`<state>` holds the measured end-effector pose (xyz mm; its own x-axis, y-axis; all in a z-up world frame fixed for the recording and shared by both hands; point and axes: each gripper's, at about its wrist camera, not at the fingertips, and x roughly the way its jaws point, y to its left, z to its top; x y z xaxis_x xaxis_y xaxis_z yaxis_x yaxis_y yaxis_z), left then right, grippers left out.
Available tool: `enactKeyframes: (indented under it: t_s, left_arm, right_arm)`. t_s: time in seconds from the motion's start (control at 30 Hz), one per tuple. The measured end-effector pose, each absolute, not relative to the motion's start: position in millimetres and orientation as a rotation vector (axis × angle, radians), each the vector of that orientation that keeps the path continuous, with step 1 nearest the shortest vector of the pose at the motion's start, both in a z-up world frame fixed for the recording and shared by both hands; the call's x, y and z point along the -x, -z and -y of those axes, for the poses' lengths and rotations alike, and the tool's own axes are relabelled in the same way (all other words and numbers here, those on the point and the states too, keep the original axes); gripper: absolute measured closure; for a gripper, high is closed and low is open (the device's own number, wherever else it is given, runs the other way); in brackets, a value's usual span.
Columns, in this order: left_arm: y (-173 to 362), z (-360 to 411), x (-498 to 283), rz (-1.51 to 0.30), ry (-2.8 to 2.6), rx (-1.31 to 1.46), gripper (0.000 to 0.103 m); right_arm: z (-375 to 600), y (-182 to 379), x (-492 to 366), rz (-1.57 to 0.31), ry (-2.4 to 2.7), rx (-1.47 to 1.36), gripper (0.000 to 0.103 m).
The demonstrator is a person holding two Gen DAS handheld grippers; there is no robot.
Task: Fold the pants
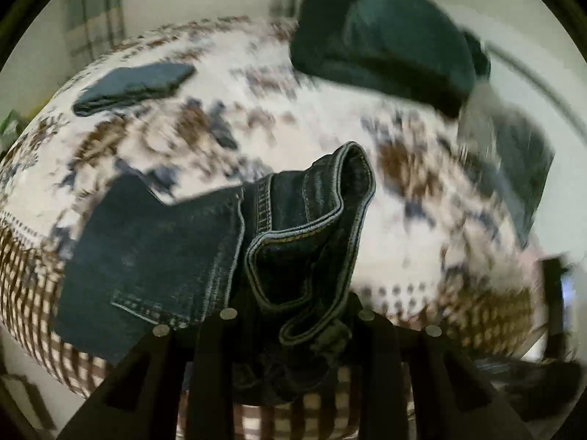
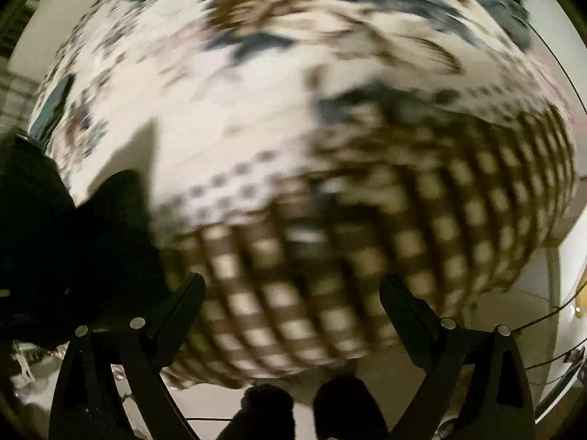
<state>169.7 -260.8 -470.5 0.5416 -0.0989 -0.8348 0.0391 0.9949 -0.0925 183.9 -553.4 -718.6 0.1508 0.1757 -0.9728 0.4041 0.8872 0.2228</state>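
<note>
In the left wrist view my left gripper is shut on dark blue jeans, pinching the stitched waistband, which bunches up between the fingers. The rest of the jeans hangs and spreads to the left over the patterned tablecloth. In the right wrist view my right gripper is open and empty above the checked border of the cloth. A dark mass at the left edge of that view is probably the jeans. Both views are motion-blurred.
A folded dark blue garment lies at the far left of the table. A pile of dark green clothes sits at the far right, with a grey item beside it. Two dark shoes show on the floor below.
</note>
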Motion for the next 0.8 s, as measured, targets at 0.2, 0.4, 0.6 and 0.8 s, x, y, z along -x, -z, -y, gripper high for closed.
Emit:
enactKeyframes:
  t_s: [0.2, 0.4, 0.6, 0.8]
  left_arm:
    - [502.0, 289.3, -175.5, -1.114, 0.062, -0.020, 0.069]
    - [471.9, 295.4, -177.0, -1.141, 0.087, -0.008, 0.029]
    - [426.4, 251.2, -177.2, -1.076, -0.049, -0.060, 0.009]
    - [457.4, 182.9, -187.8, -1.158, -0.259, -0.180, 0.009]
  right_arm:
    - [605.1, 727.1, -167.3, -1.410, 0.182, -0.556, 0.006]
    - [623.7, 720.5, -159.7, -1.361, 0.113, -0.697, 0.006]
    - [606.2, 700.0, -180.1, -1.286, -0.065, -0.849, 0.006]
    - [529.3, 726.8, -236.3, -1.347, -0.268, -0.932, 0.006]
